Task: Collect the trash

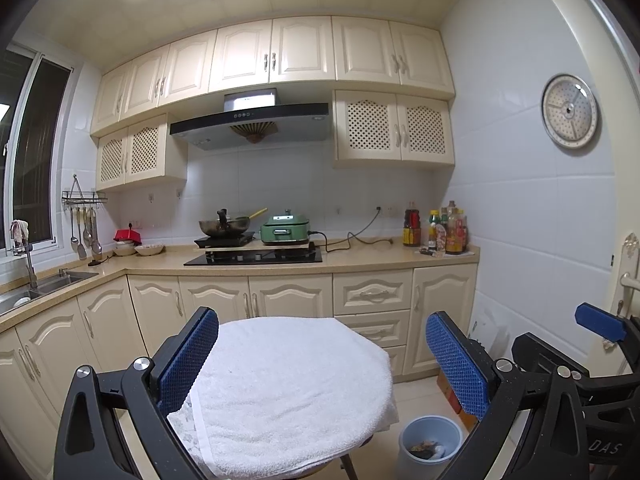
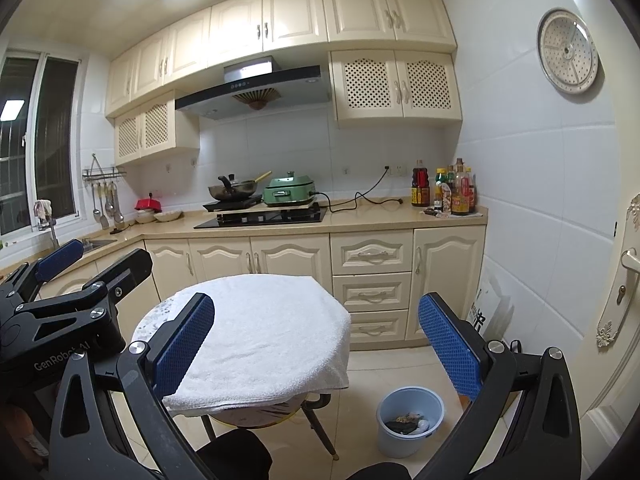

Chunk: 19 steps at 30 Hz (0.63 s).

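A pale blue trash bin (image 1: 430, 446) stands on the floor to the right of a small round table (image 1: 352, 460) covered by a white towel (image 1: 288, 384). Dark and white scraps of trash (image 2: 408, 424) lie inside the bin (image 2: 410, 420). My left gripper (image 1: 322, 354) is open and empty, held above the towel. My right gripper (image 2: 316, 334) is open and empty, held above the towel's (image 2: 264, 332) right part. The left gripper also shows at the left edge of the right wrist view (image 2: 94, 260), the right gripper at the right edge of the left wrist view (image 1: 558, 338).
Cream kitchen cabinets (image 2: 372, 280) and an L-shaped counter (image 2: 360, 216) run behind the table, with a stove (image 2: 260, 216), wok, green cooker (image 2: 290, 192) and bottles (image 2: 452, 190). A sink (image 1: 52, 282) is at left. A door (image 2: 624, 300) is at right. Tiled floor (image 2: 372, 372) surrounds the bin.
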Available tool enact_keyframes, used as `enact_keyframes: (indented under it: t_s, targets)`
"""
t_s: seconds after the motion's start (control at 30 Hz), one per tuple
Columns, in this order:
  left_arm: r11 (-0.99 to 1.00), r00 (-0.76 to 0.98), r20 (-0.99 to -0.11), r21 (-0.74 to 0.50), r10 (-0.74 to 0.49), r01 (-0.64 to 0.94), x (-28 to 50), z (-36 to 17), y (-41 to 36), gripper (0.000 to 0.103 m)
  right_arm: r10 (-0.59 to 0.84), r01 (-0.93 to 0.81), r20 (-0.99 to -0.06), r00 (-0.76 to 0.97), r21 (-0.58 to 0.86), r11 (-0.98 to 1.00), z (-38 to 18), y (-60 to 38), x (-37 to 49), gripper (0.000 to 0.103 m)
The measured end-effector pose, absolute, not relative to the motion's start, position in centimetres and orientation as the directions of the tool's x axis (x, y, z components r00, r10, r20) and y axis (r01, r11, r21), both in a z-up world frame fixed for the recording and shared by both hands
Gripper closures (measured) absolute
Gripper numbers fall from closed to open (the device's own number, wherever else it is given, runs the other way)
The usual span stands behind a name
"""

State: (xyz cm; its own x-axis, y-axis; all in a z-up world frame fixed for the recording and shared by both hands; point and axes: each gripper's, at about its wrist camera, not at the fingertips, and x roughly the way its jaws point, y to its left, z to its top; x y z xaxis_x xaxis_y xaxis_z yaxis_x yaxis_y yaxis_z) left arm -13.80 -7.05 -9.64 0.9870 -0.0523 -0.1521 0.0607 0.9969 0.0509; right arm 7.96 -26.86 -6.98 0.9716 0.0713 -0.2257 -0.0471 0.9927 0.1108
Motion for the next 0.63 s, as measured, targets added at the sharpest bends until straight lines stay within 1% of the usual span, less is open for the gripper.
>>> enact_keyframes:
  t_s: [0.63]
  targets:
    - [0.997, 0.987, -0.152, 0.052, -0.045, 0.054, -13.79, -9.81, -7.36, 0.001, 0.072, -0.048, -0.227, 0.971, 0.112, 0.993, -6.97, -26.83, 7.99, 0.0]
